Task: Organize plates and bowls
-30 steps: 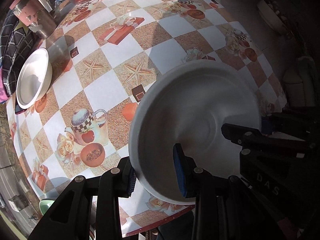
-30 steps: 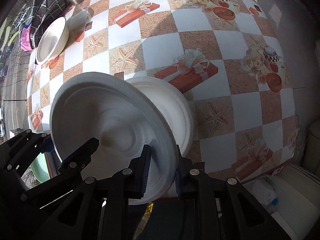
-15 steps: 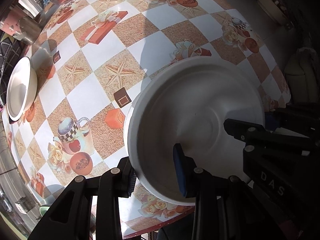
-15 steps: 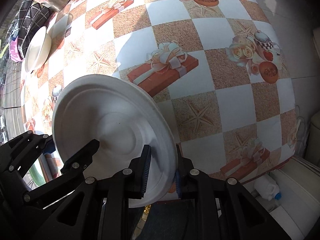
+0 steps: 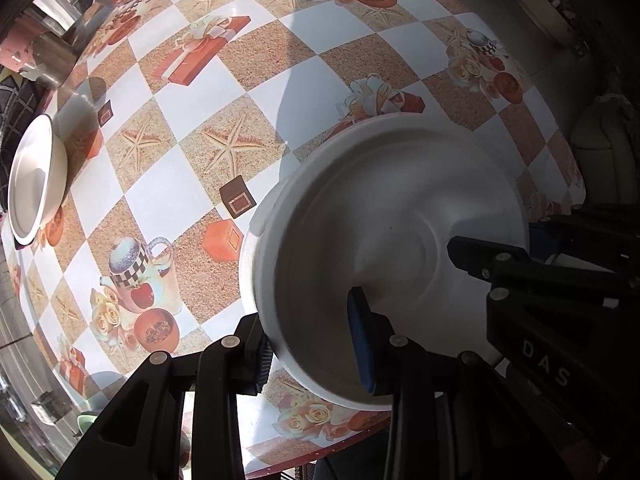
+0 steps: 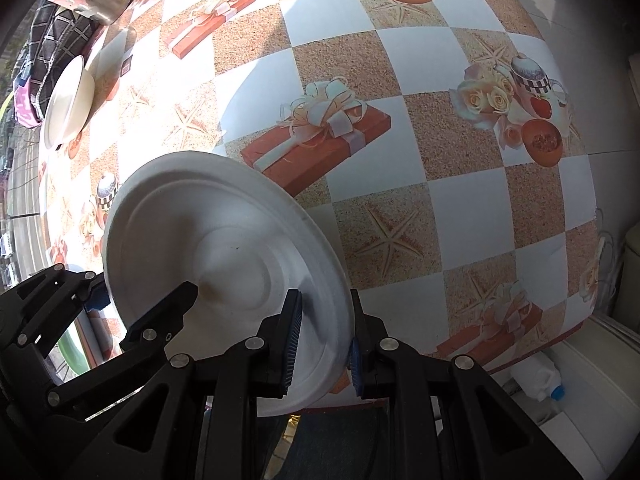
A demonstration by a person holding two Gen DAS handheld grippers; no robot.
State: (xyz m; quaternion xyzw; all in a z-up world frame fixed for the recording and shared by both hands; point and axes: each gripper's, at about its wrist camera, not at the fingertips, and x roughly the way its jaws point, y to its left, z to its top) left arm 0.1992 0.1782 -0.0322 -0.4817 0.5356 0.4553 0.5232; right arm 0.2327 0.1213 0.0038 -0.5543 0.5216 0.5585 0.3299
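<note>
round, matte white plate, ridged, tilted over glossy checkered tablecloth; left gripper opening around rim, right gripper clamping rim.

Two black hand-held grippers with blue pads

Left gripper and right gripper: angular black linkage fingers, silver screws at the joints, ribbed blue pads; white "DAS" lettering on one body.

The white plate looks matt and a bit grainy, like pressed paper. The table cover is smooth, shiny plastic with printed squares. Near the table's far left edge, the bowl looks hard and glossy. The can in the far left corner is shiny metal.
</note>
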